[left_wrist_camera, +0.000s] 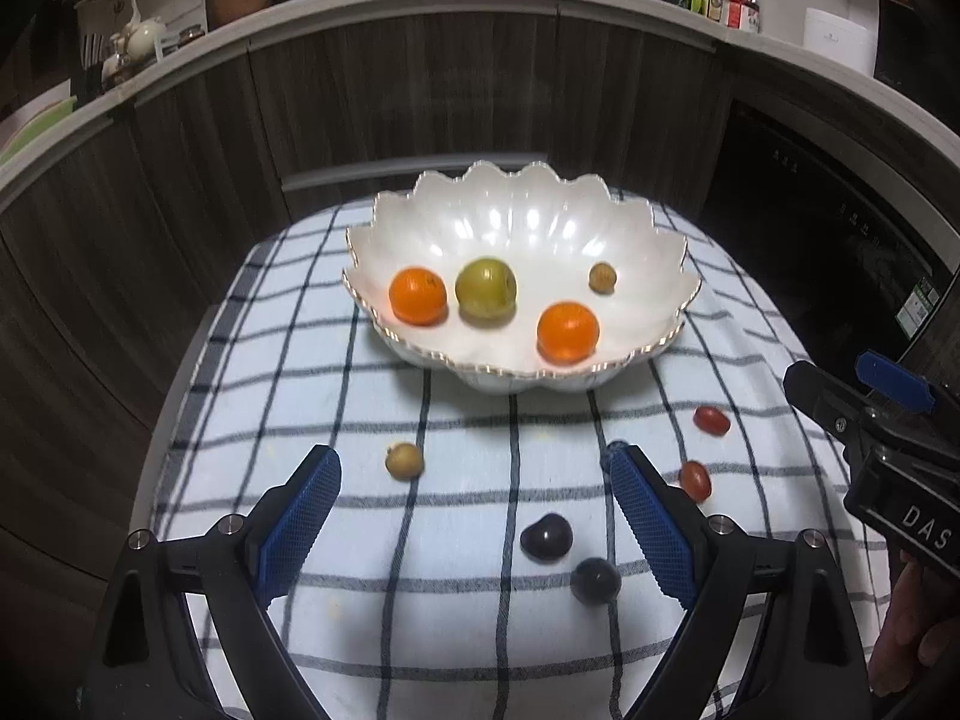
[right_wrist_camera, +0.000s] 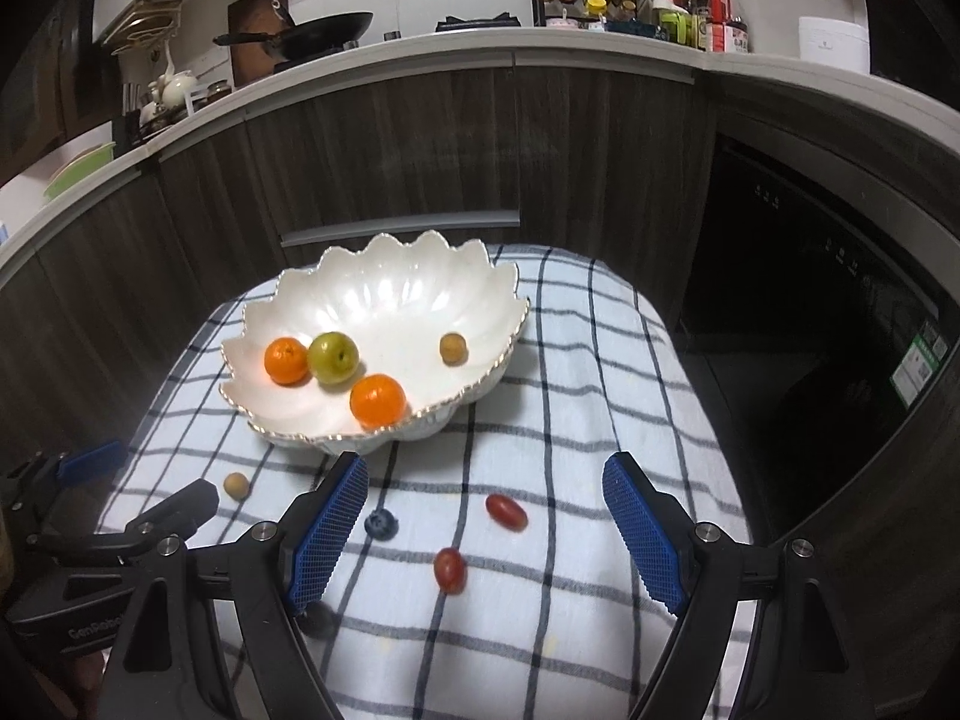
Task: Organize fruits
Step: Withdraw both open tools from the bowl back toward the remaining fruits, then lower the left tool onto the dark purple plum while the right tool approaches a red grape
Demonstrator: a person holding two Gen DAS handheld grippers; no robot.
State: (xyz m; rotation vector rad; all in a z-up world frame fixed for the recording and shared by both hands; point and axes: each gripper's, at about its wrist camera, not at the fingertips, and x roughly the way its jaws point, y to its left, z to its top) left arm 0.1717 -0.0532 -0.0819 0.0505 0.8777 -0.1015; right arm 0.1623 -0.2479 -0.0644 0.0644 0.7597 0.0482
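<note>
A white scalloped bowl (left_wrist_camera: 630,252) (right_wrist_camera: 384,300) on a checked cloth holds two oranges (left_wrist_camera: 418,295) (left_wrist_camera: 567,331), a green fruit (left_wrist_camera: 485,288) and a small brown longan (left_wrist_camera: 602,277). On the cloth lie another longan (left_wrist_camera: 404,461) (right_wrist_camera: 236,485), two red grape tomatoes (left_wrist_camera: 711,420) (left_wrist_camera: 695,480) (right_wrist_camera: 506,511) (right_wrist_camera: 450,569) and two dark blueberries (left_wrist_camera: 546,535) (left_wrist_camera: 595,580) (right_wrist_camera: 381,523). My left gripper (left_wrist_camera: 474,516) is open above the cloth, empty. My right gripper (right_wrist_camera: 486,531) is open and empty over the tomatoes.
The checked cloth (left_wrist_camera: 372,540) covers a small table in front of dark wood cabinets (left_wrist_camera: 420,96). A dark appliance (right_wrist_camera: 810,330) stands to the right. The counter behind carries a pan (right_wrist_camera: 324,30) and bottles (right_wrist_camera: 708,18).
</note>
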